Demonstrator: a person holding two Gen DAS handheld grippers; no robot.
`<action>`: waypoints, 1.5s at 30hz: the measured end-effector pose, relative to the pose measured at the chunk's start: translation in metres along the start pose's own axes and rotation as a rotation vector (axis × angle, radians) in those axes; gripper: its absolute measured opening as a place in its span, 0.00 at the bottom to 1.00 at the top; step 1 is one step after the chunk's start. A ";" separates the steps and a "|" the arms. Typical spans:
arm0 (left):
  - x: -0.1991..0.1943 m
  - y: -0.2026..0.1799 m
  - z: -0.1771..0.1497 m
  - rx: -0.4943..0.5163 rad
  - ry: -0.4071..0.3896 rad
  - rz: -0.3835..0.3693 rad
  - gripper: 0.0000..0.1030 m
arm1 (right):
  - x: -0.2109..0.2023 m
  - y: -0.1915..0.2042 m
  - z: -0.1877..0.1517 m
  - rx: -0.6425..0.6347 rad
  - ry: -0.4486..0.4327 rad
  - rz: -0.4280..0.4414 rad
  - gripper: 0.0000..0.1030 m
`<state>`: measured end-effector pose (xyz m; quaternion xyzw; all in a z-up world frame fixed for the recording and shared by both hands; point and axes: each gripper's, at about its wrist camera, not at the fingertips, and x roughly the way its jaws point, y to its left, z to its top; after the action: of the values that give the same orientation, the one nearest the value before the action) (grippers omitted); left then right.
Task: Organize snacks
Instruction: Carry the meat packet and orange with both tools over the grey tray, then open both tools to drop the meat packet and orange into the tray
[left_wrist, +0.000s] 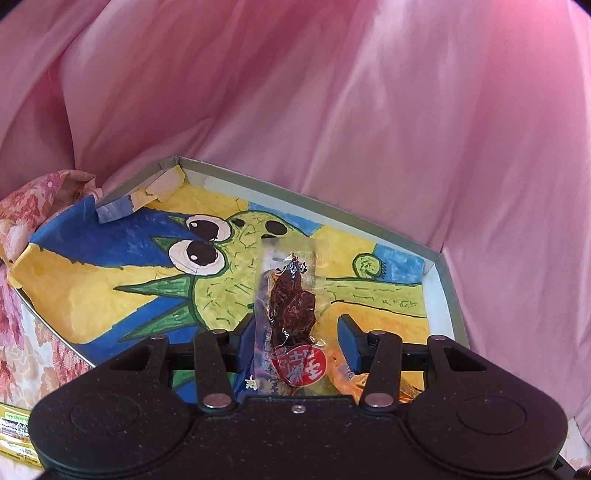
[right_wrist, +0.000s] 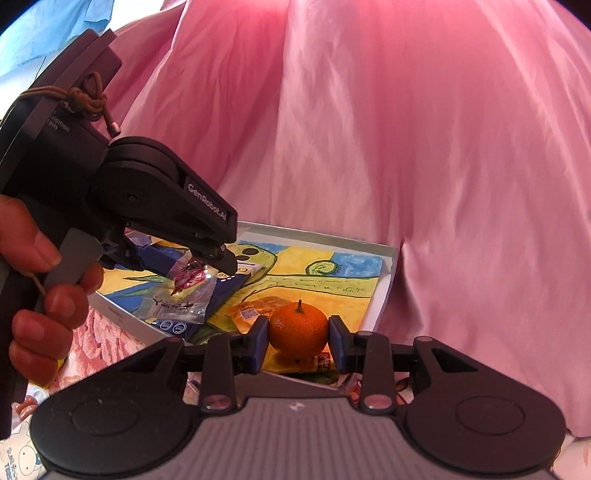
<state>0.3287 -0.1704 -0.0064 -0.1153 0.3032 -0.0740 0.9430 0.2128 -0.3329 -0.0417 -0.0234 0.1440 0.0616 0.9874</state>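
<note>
Two hand-held grippers bring snacks to a shallow box lined with a child's painting of a green, big-eyed creature, set against pink draped fabric.

The left gripper carries a clear packet of dark dried meat above the box floor, its jaws fairly narrow; the packet lies against the left pad while the right pad stands a little off it, so the hold looks light. The right gripper has its jaws closed on a small orange tangerine, pads pressing both sides, just over the near edge of the box.

The step in hand appears to be delivery: both items are over the box and neither is yet set down. The next move likely calls for lowering each snack onto a bare patch of the lining and easing the jaws apart, keeping the round fruit from rolling onto the packets.

The right wrist view shows what the left cannot: the person's hand on the left gripper's trigger, the packet dangling from it, an orange wrapper and a dark blue packet already in the box. The left wrist view alone shows the box's torn far corner and the floral cloth beside it.
</note>
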 end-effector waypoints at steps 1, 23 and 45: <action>0.001 0.000 0.000 -0.001 0.003 0.002 0.48 | 0.000 0.000 0.000 -0.001 0.001 0.001 0.38; -0.067 0.018 0.006 -0.053 -0.120 0.007 0.87 | -0.026 0.020 0.024 -0.023 -0.105 -0.006 0.87; -0.223 0.079 -0.061 0.015 -0.279 0.081 0.98 | -0.162 0.067 0.018 -0.036 -0.223 -0.046 1.00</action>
<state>0.1185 -0.0576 0.0488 -0.1053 0.1730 -0.0213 0.9790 0.0554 -0.2840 0.0206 -0.0373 0.0316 0.0437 0.9978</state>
